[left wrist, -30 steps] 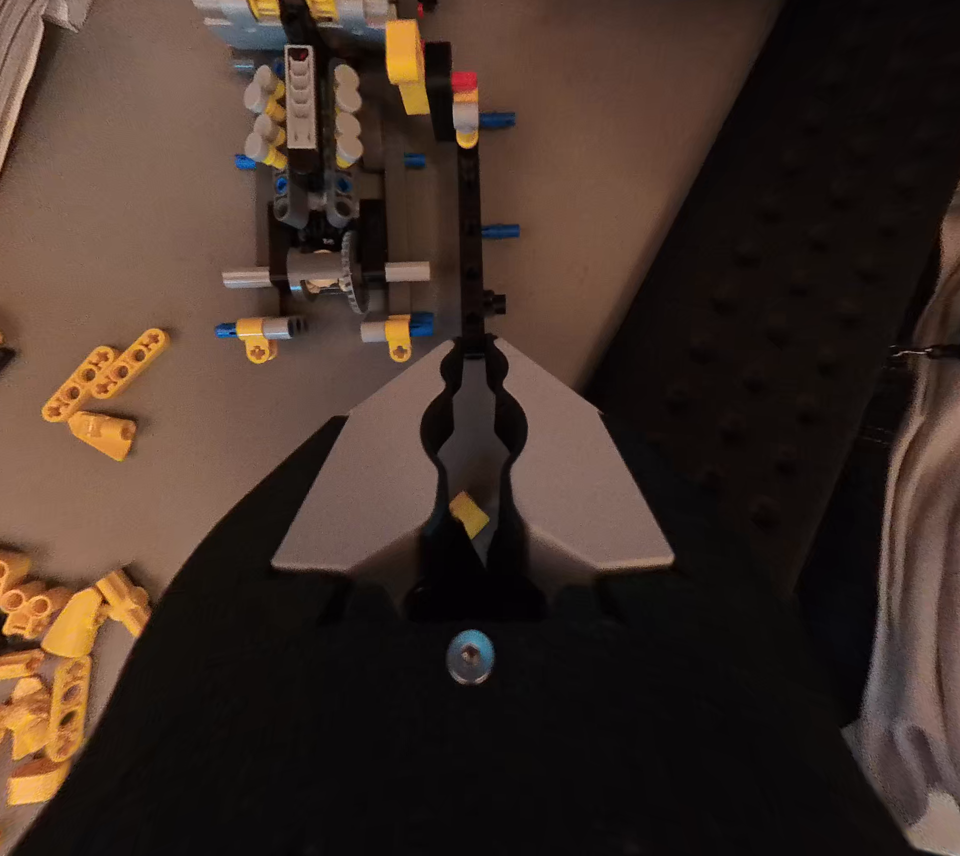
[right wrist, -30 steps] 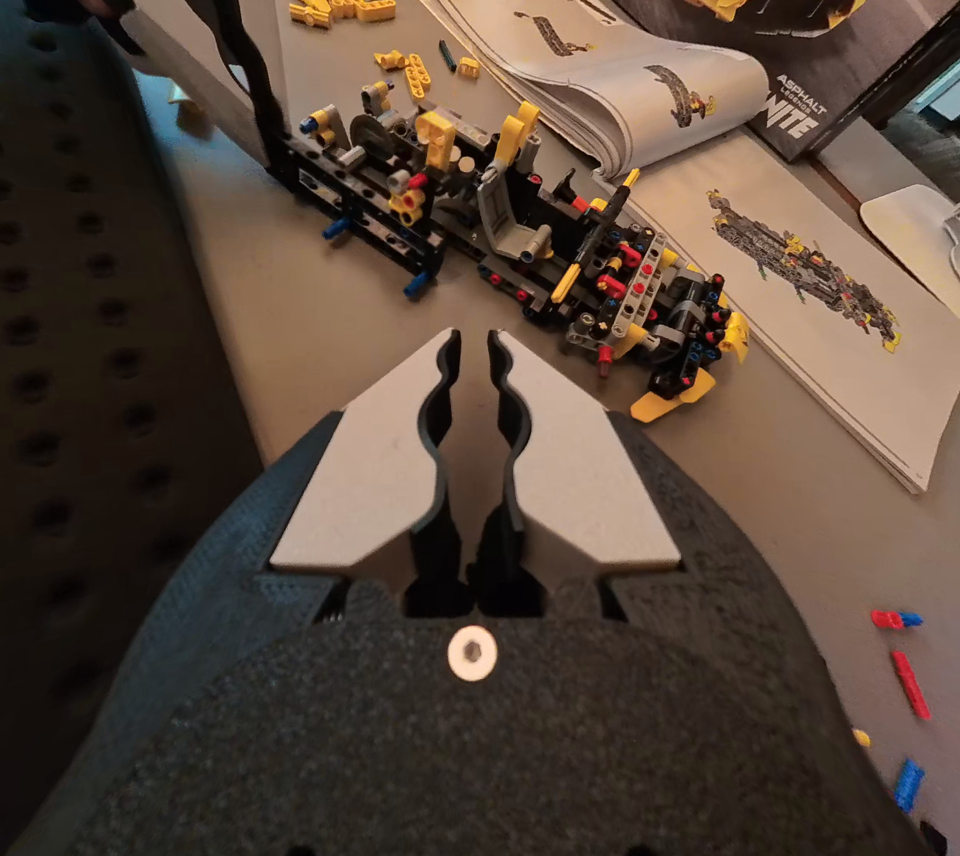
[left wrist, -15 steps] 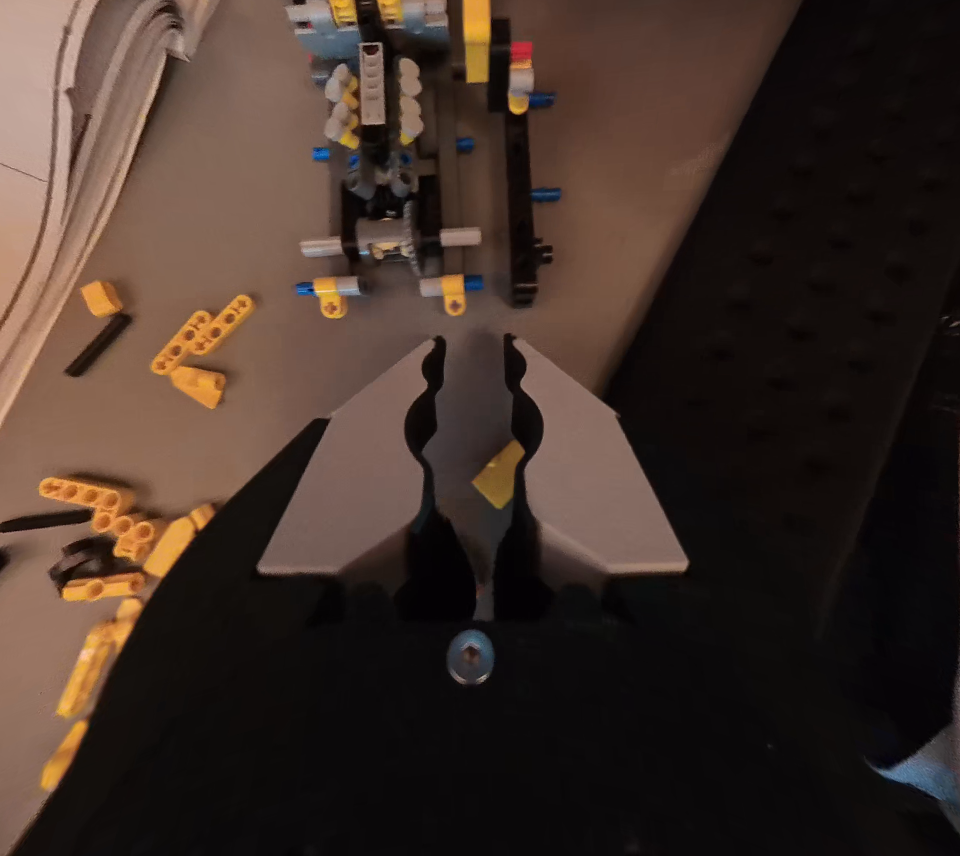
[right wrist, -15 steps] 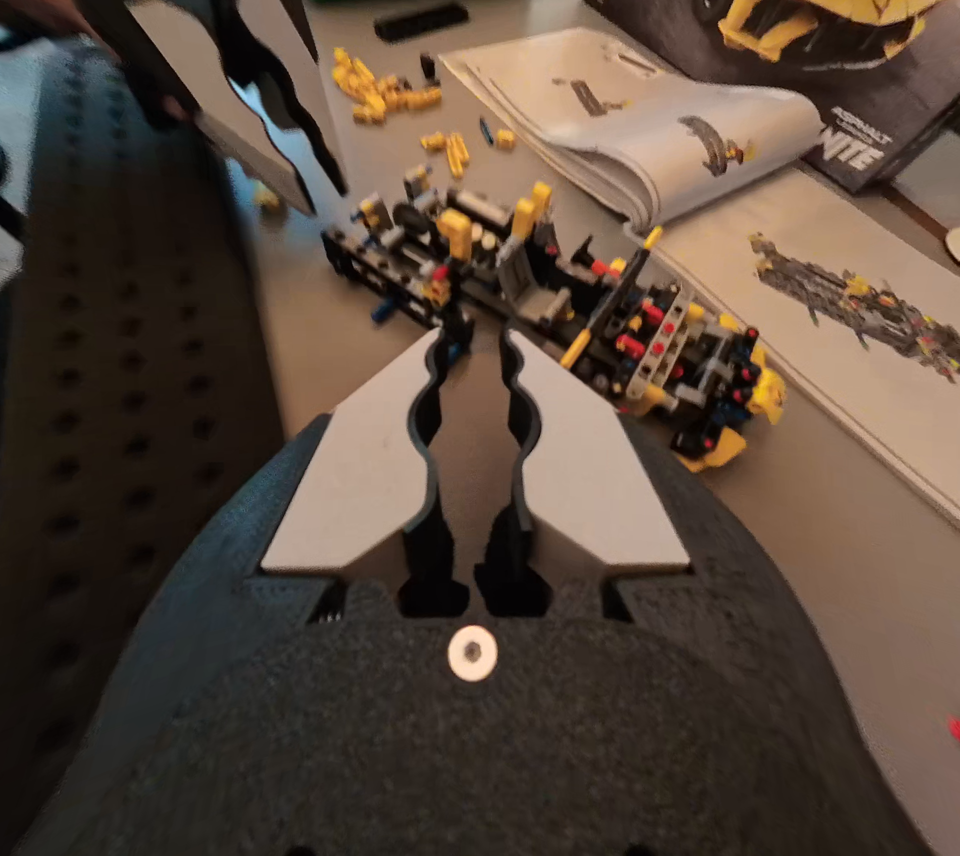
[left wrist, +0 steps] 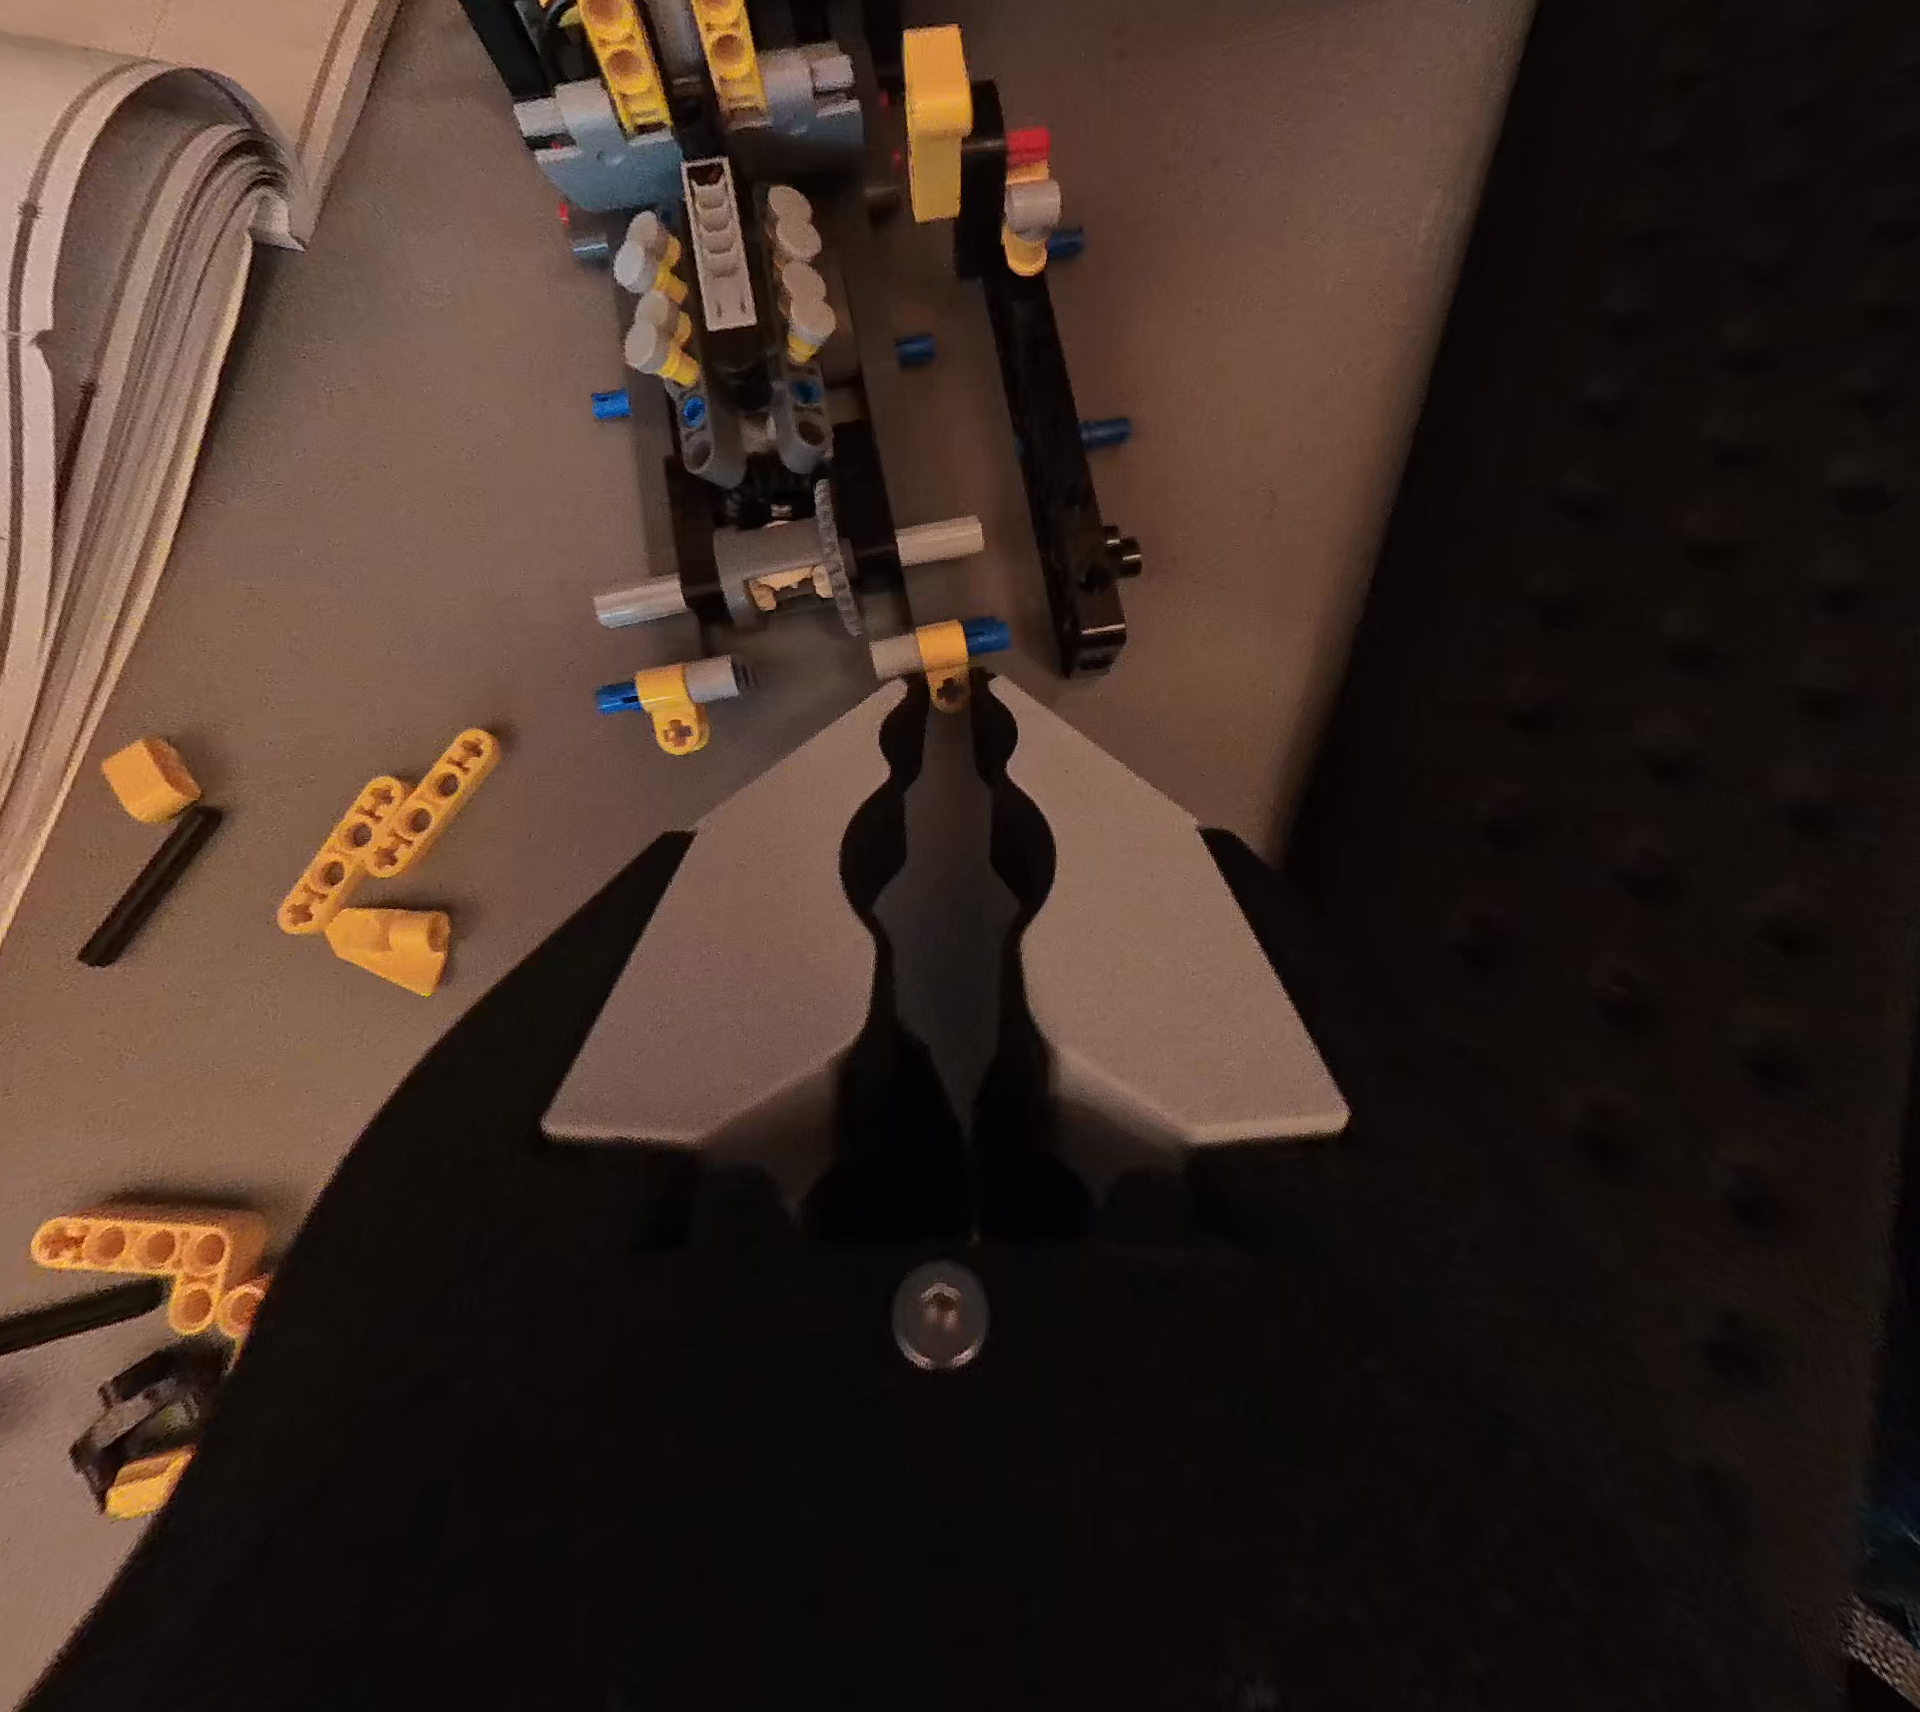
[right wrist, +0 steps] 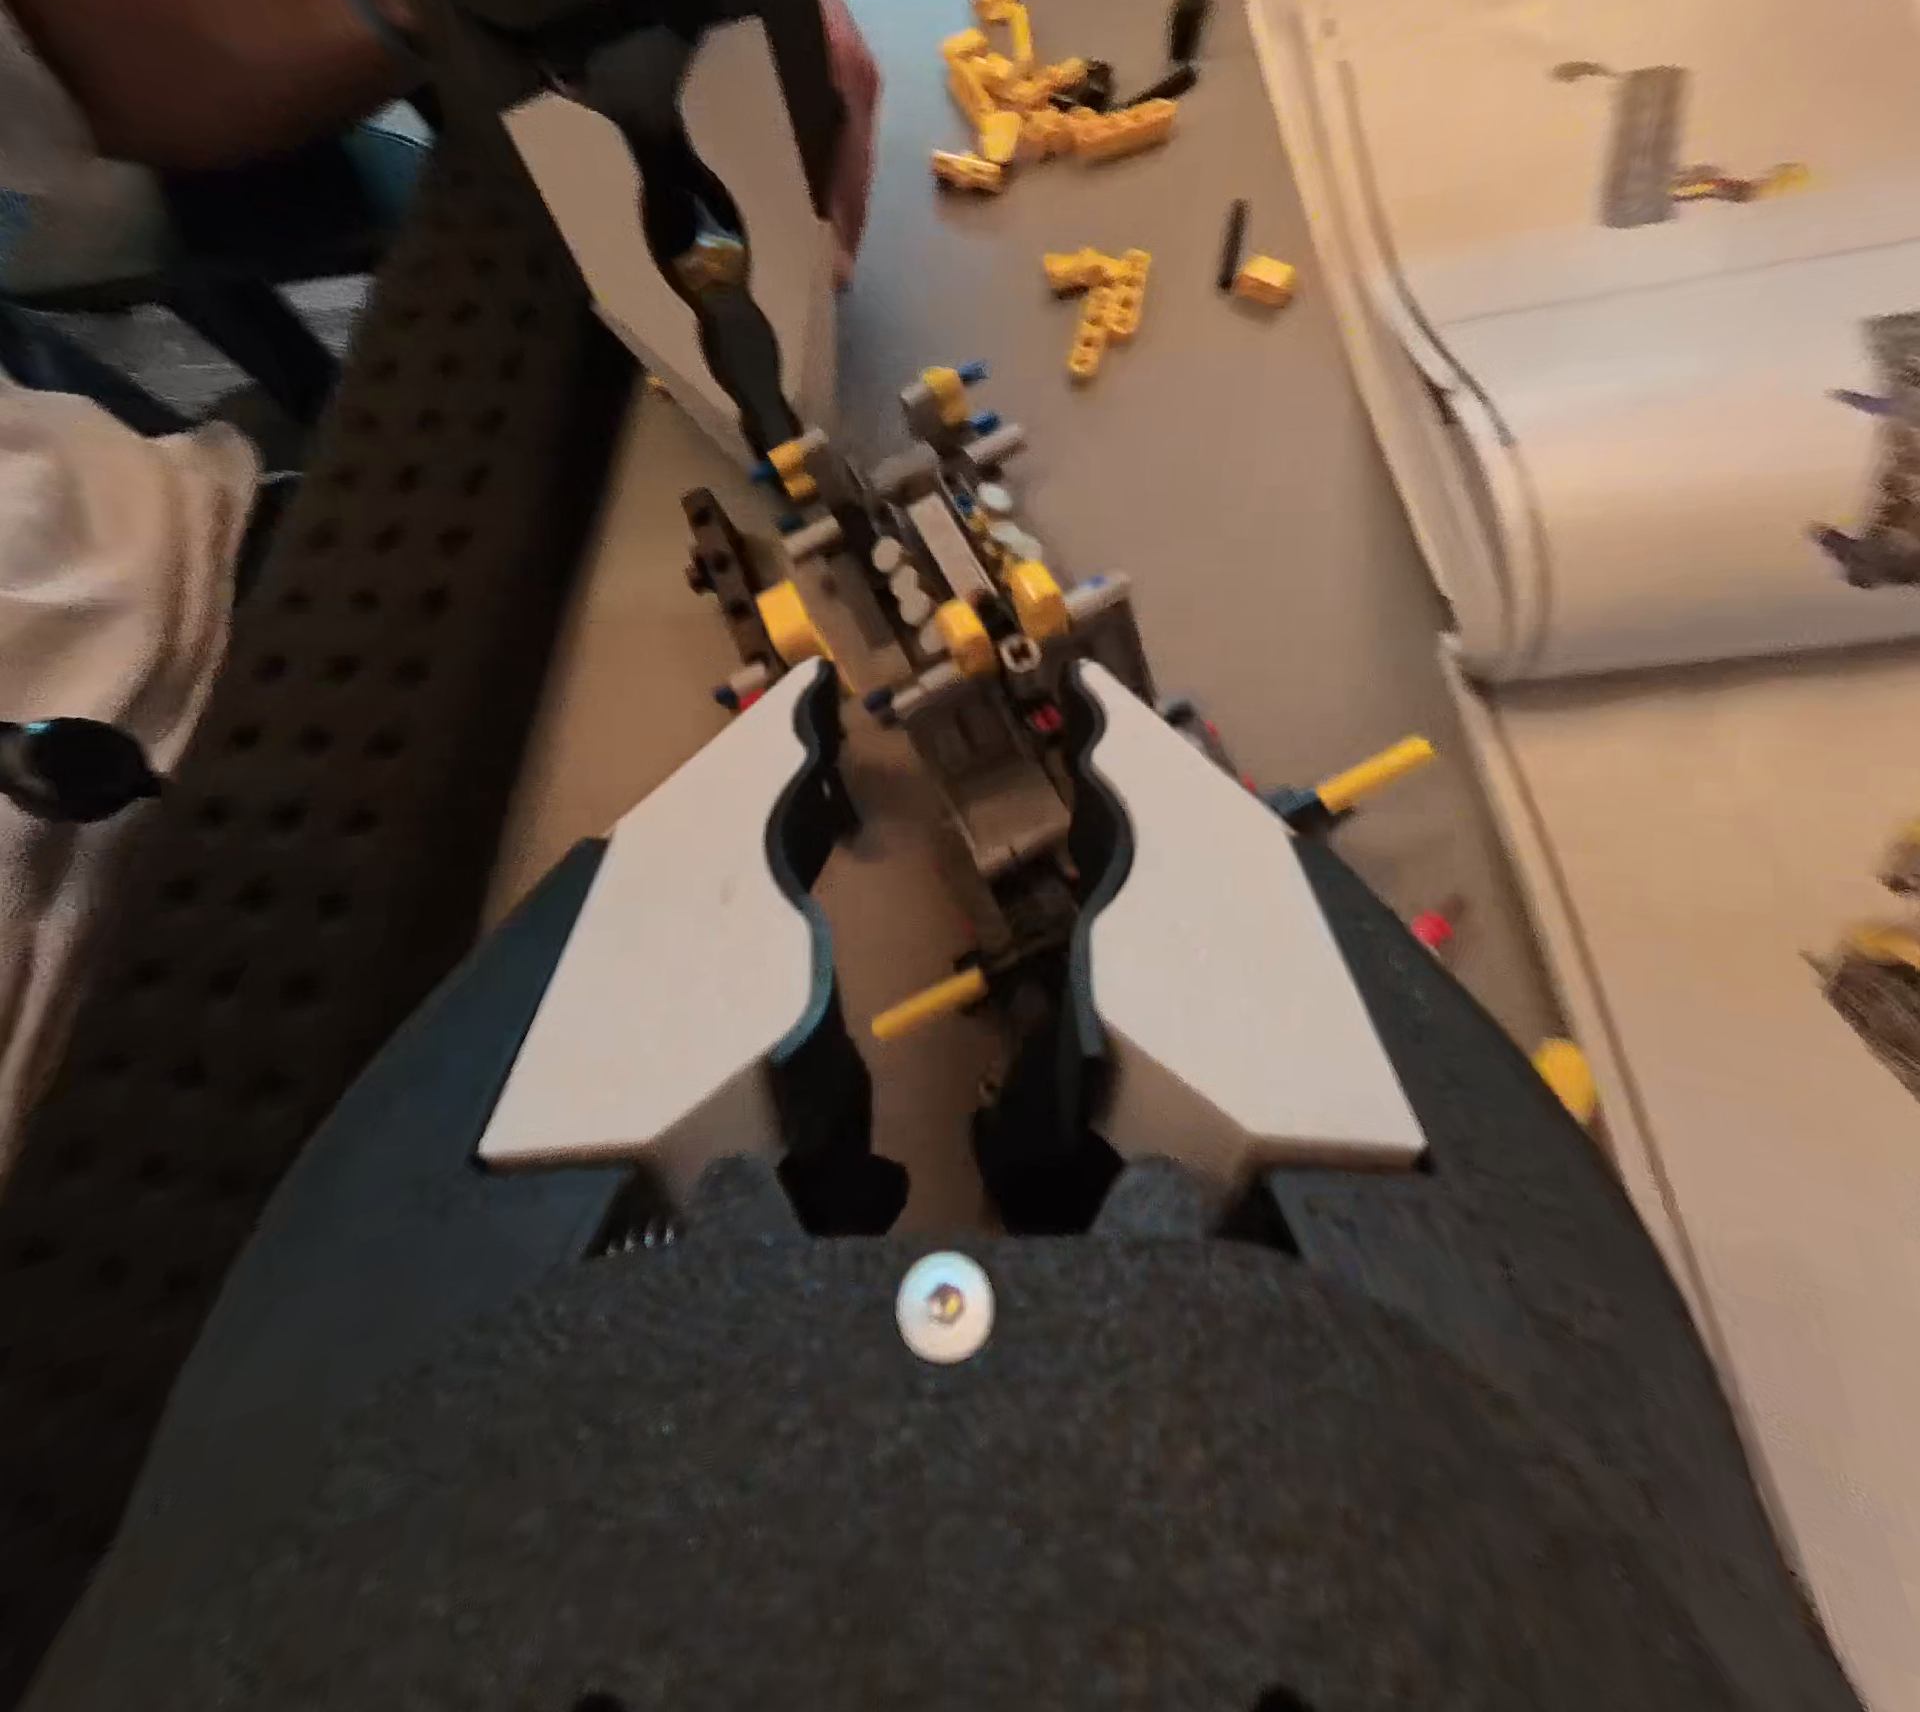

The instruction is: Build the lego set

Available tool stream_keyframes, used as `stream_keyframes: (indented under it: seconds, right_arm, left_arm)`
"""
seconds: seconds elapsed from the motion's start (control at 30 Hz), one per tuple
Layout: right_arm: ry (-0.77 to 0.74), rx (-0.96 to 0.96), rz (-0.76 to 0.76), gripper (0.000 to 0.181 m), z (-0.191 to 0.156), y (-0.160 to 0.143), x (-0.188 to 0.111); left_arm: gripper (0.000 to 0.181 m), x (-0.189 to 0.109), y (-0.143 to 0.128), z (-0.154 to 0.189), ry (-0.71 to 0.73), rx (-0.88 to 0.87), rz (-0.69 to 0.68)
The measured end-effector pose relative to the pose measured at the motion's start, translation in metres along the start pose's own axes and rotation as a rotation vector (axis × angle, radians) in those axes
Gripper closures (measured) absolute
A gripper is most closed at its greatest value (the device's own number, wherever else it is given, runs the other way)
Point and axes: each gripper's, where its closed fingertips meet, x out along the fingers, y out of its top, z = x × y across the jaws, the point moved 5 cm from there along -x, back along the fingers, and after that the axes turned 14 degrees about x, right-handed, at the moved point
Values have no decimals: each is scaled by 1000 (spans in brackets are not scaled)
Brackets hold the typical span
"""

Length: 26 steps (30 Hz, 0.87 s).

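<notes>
Left wrist view shows the left gripper (left wrist: 948,694) nearly closed, its tips pinching the yellow connector (left wrist: 943,650) at the near end of the half-built lego chassis (left wrist: 748,332); the right gripper (right wrist: 951,691) is spread wide around the chassis's far end. Judging by this, they are bracing the model to seat a part, and the next move needs a firm, square squeeze. Loose yellow pieces (left wrist: 390,841) and an instruction booklet (right wrist: 1621,332) lie on the grey table (left wrist: 1247,208)
</notes>
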Motion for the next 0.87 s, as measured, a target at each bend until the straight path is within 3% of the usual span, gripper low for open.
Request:
stream_keyframes:
  seconds: [0.1,0.23,0.87]
  right_arm:
    - [-27,0,-6,141,6,4,10]
    - [-112,-80,-6,160,8,1,15]
    - [-145,-85,23,162,4,-2,15]
  left_arm:
    - [172,0,0,-1,-2,-11,12]
    - [173,0,-1,-3,19,15,10]
    - [173,1,11,-6,-108,163,-194]
